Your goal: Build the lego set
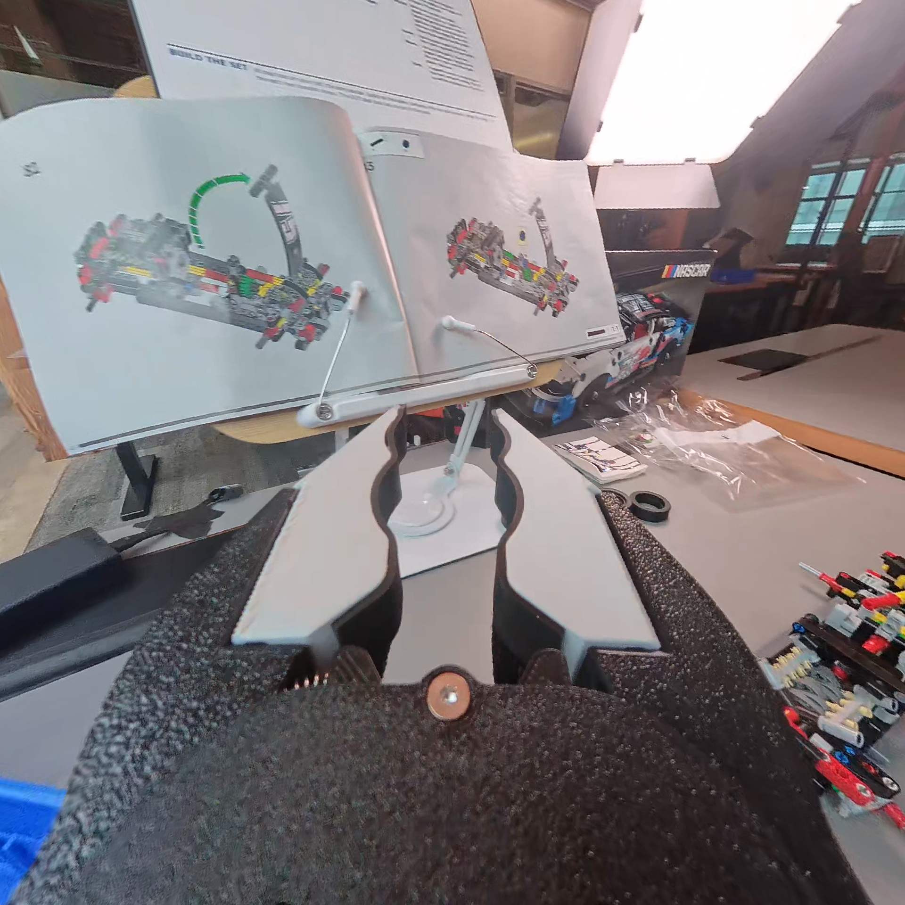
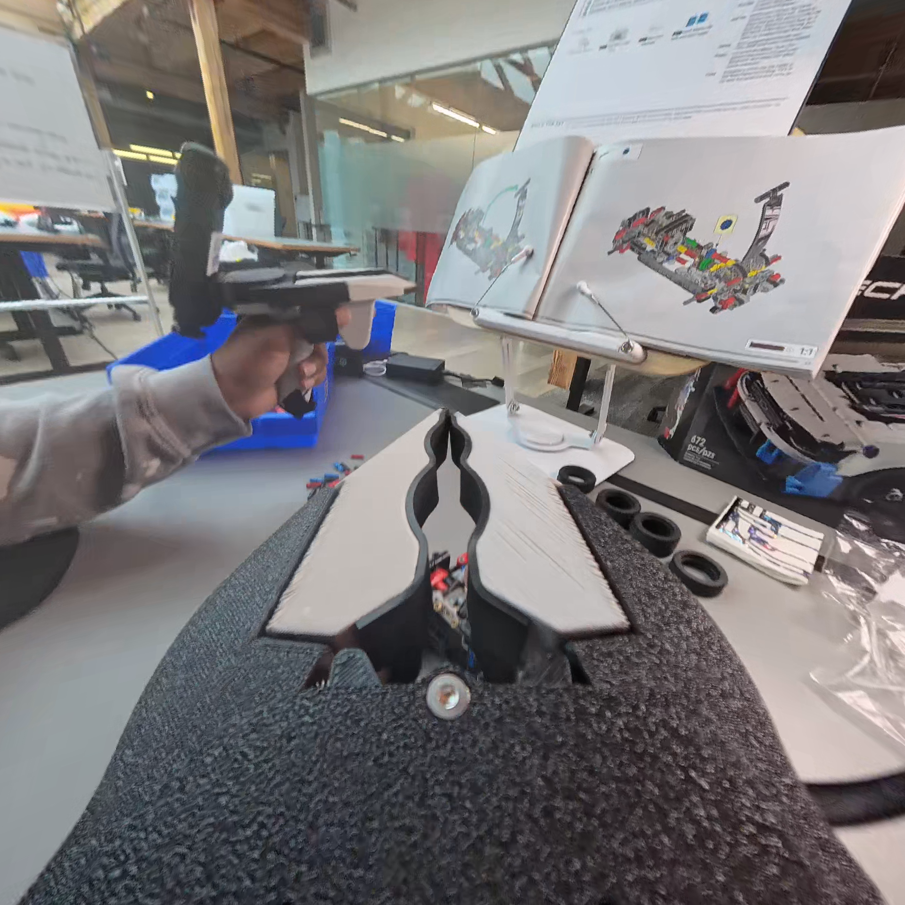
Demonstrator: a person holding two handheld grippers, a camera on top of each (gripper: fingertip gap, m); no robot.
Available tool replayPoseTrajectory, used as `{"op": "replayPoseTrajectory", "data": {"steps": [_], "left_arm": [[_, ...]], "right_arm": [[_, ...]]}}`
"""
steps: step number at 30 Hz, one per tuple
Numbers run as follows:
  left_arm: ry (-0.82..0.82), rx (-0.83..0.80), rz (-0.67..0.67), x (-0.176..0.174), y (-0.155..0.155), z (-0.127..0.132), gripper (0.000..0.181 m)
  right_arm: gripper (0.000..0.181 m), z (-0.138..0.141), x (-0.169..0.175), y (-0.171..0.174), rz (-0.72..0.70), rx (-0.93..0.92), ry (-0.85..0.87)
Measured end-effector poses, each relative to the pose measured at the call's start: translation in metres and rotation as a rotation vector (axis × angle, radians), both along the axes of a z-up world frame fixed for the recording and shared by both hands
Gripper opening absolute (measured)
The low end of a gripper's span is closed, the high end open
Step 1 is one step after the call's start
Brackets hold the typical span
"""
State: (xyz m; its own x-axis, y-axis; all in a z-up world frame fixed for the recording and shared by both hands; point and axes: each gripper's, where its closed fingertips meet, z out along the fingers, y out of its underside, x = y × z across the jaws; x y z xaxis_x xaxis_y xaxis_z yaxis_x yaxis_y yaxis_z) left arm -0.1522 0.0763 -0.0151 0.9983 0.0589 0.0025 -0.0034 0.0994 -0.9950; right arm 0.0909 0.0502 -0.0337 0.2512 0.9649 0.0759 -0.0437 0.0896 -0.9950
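The partly built lego chassis (image 1: pixel 852 685), black with red, yellow and grey parts, lies on the grey table at the right edge of the left wrist view. In the right wrist view only a bit of it (image 2: pixel 448 592) shows through the gap between my right fingers, below them. My left gripper (image 1: pixel 446 421) is open and empty, held in the air facing the open instruction booklet (image 1: pixel 220 254). It also shows in the right wrist view (image 2: pixel 392 289), held by a hand in a grey sleeve. My right gripper (image 2: pixel 448 421) is shut with its tips touching and nothing between them.
The booklet (image 2: pixel 710 245) rests on a white stand (image 2: pixel 553 440). Several black tyres (image 2: pixel 654 531) lie beside a sticker sheet (image 2: pixel 766 543), clear plastic bags (image 1: pixel 734 440) and the set's box (image 2: pixel 783 431). A blue bin (image 2: pixel 274 431) and loose small pieces (image 2: pixel 333 475) are on the left.
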Motion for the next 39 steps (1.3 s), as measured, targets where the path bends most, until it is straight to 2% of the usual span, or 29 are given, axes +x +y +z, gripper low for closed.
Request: {"op": "replayPoseTrajectory", "data": {"steps": [3,4,6,9,11,13,15,19,24,29,34,37,39], "left_arm": [[0.011,-0.001,0.022,-0.007,-0.005,0.000,0.026],[0.008,-0.001,0.029,-0.009,-0.006,0.000,0.026],[0.009,0.007,0.058,-0.015,-0.008,0.002,0.027],[0.033,0.008,0.083,-0.019,-0.010,0.003,0.028],[0.049,0.010,0.094,-0.021,-0.012,0.002,0.027],[0.064,0.016,0.102,-0.025,-0.013,0.001,0.022],[0.053,0.034,0.113,-0.030,-0.016,-0.001,0.011],[0.029,0.052,0.115,-0.032,-0.015,-0.011,0.000],[-0.015,0.008,0.084,-0.025,-0.006,-0.029,0.006],[0.049,-0.022,0.127,-0.025,-0.001,-0.019,0.019],[0.097,-0.154,0.165,-0.037,0.032,-0.008,0.027],[0.093,-0.135,0.184,-0.050,0.064,0.012,0.026],[0.135,-0.180,0.219,-0.065,0.091,0.016,0.027]], "right_arm": [[0.000,0.021,-0.037,0.026,-0.056,0.023,0.063],[0.007,0.027,-0.051,0.033,-0.057,0.019,0.080],[0.033,0.034,-0.082,0.046,-0.036,0.019,0.064],[0.043,0.043,-0.118,0.070,-0.064,0.075,0.064],[0.049,0.045,-0.131,0.086,-0.124,0.135,0.071],[0.051,0.036,-0.141,0.096,-0.135,0.145,0.048],[0.050,0.022,-0.144,0.099,-0.112,0.131,0.011],[0.038,0.004,-0.129,0.104,-0.104,0.113,0.018],[0.032,-0.006,-0.130,0.108,-0.058,0.009,0.037],[0.028,0.004,-0.125,0.106,-0.095,0.049,0.024],[0.026,0.008,-0.127,0.100,-0.077,0.018,0.020],[0.026,0.004,-0.127,0.096,-0.076,0.040,-0.018],[0.026,0.005,-0.126,0.094,-0.075,0.051,-0.028]]}}
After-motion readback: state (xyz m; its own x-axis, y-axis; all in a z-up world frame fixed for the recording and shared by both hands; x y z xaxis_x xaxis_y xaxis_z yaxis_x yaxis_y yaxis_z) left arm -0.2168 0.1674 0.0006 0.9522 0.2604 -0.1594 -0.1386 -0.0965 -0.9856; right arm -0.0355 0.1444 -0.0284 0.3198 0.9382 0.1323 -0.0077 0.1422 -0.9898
